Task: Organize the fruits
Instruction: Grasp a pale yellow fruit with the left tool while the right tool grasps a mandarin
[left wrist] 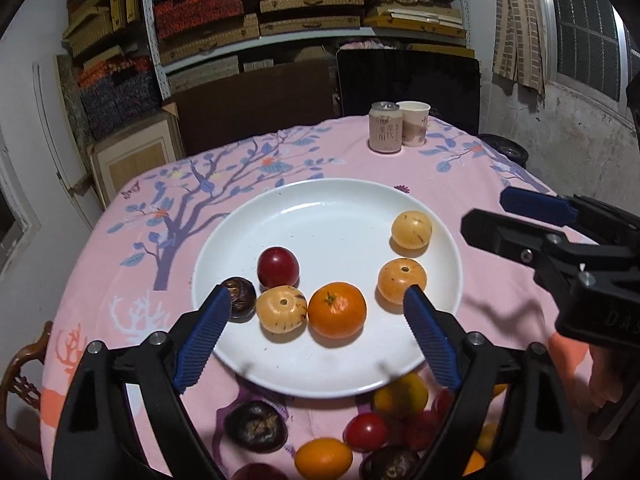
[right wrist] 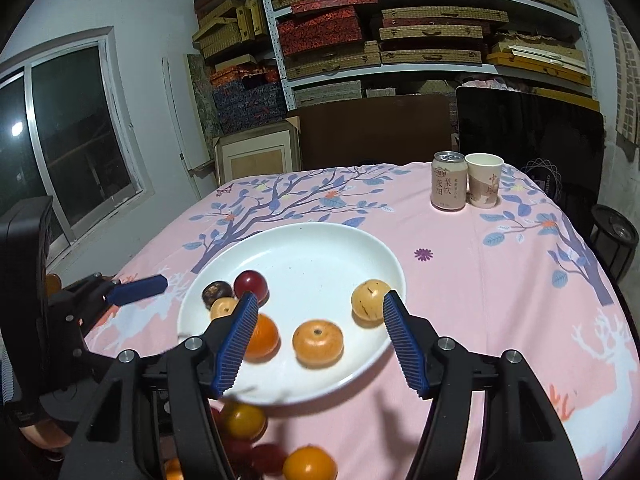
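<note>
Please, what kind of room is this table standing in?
Probably a storeroom or spare room in a home, used for dining too. Metal shelves hold stacked gift boxes, cardboard leans behind, and the table wears a pink printed cloth with a plate.

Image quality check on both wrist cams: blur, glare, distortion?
Left wrist view: plate fruit sharp; loose fruit pile at the bottom soft; right gripper slightly smeared; faint sheen on plate. Right wrist view: near fruits motion-blurred, can crisp. Both: fisheye bowing, dark corner vignetting.
</note>
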The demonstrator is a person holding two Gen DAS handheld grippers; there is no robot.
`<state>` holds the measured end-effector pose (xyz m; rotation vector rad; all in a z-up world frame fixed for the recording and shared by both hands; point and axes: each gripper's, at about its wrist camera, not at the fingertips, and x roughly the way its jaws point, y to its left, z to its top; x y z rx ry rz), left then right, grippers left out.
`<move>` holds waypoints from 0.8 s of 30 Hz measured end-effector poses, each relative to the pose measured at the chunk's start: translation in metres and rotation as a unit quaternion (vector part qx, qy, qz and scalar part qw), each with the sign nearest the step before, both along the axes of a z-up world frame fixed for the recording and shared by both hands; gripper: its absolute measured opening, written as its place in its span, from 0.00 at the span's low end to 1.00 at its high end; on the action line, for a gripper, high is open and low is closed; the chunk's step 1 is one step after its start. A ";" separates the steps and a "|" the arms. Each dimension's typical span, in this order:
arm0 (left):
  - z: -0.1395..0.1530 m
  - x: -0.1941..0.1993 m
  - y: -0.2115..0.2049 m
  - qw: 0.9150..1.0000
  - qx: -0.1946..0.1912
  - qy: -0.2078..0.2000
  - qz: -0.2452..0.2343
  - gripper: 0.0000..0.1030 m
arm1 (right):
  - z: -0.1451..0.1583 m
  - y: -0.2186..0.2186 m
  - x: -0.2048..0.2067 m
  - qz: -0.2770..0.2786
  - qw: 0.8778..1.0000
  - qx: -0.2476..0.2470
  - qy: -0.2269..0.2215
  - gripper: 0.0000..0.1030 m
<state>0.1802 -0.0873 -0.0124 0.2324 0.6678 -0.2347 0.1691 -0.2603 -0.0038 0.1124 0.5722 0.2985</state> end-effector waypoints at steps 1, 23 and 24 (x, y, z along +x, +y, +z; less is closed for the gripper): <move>0.003 -0.006 0.000 1.000 0.000 -0.002 -0.001 0.84 | 0.001 -0.001 -0.006 0.001 1.000 0.003 0.000 0.64; -0.050 -0.171 0.037 0.996 0.031 0.044 -0.075 0.85 | -0.038 -0.029 -0.115 -0.016 0.998 0.034 0.045 0.66; -0.054 -0.169 0.034 0.995 0.031 0.054 -0.074 0.83 | -0.040 -0.027 -0.117 -0.015 0.998 0.031 0.047 0.66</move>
